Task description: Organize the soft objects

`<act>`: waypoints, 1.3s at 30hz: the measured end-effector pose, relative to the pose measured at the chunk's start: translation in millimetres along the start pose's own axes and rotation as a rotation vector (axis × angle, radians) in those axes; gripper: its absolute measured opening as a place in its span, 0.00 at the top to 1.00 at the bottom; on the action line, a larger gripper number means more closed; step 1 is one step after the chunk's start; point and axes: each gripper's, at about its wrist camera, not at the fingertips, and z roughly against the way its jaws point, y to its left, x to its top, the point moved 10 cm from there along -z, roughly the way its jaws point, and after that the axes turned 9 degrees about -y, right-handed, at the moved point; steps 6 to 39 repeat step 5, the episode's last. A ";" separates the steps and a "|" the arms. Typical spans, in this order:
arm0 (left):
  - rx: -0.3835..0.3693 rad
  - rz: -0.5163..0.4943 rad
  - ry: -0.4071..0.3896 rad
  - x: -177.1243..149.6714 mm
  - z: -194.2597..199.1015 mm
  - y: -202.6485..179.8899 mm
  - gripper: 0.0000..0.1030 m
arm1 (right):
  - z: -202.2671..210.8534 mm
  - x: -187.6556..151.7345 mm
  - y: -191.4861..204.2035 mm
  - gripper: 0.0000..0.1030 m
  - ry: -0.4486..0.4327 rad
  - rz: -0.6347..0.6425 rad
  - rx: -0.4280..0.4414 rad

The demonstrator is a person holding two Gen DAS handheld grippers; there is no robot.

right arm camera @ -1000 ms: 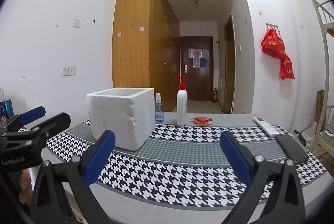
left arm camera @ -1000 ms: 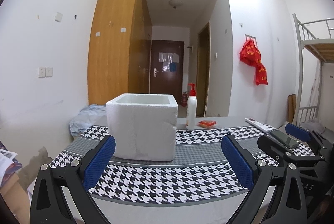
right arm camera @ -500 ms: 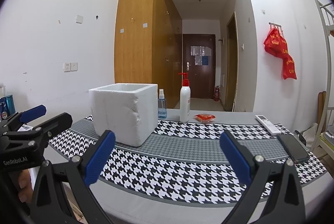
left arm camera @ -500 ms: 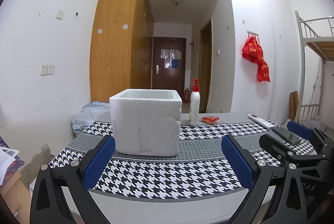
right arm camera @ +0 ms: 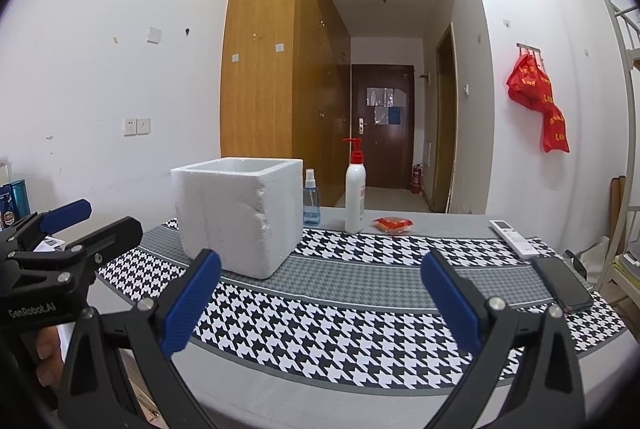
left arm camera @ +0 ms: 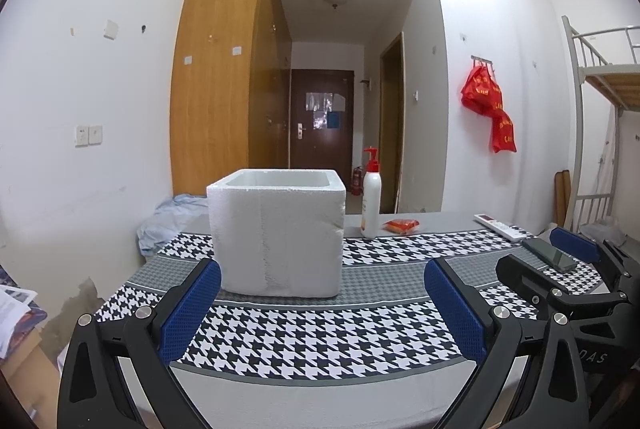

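Observation:
A white foam box (left arm camera: 280, 235) (right arm camera: 240, 213) stands open-topped on the houndstooth table cloth (left arm camera: 320, 333) (right arm camera: 340, 317). A small red soft packet (left arm camera: 401, 226) (right arm camera: 393, 224) lies far back, right of a white pump bottle (left arm camera: 370, 203) (right arm camera: 355, 199). My left gripper (left arm camera: 322, 303) hovers open at the table's near edge, in front of the box, holding nothing. My right gripper (right arm camera: 320, 301) is open and empty too, further right. Each gripper shows in the other's view: the right gripper (left arm camera: 568, 269), the left gripper (right arm camera: 68, 241).
A blue spray bottle (right arm camera: 311, 198) stands behind the box. A white remote (left arm camera: 500, 226) (right arm camera: 514, 237) and a dark phone (left arm camera: 550, 257) (right arm camera: 562, 283) lie at the right end of the table. A pale blue cloth (left arm camera: 172, 217) is heaped at the far left. A bunk bed frame (left arm camera: 592, 133) stands right.
Both grippers have lowered slightly and eased back, so the box and table sit lower and flatter in view. Both stay open and nothing on the table moved.

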 end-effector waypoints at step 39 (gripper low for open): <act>0.002 0.001 0.002 -1.1 0.1 0.6 0.01 | -0.5 -0.1 -0.4 0.01 0.001 0.001 0.000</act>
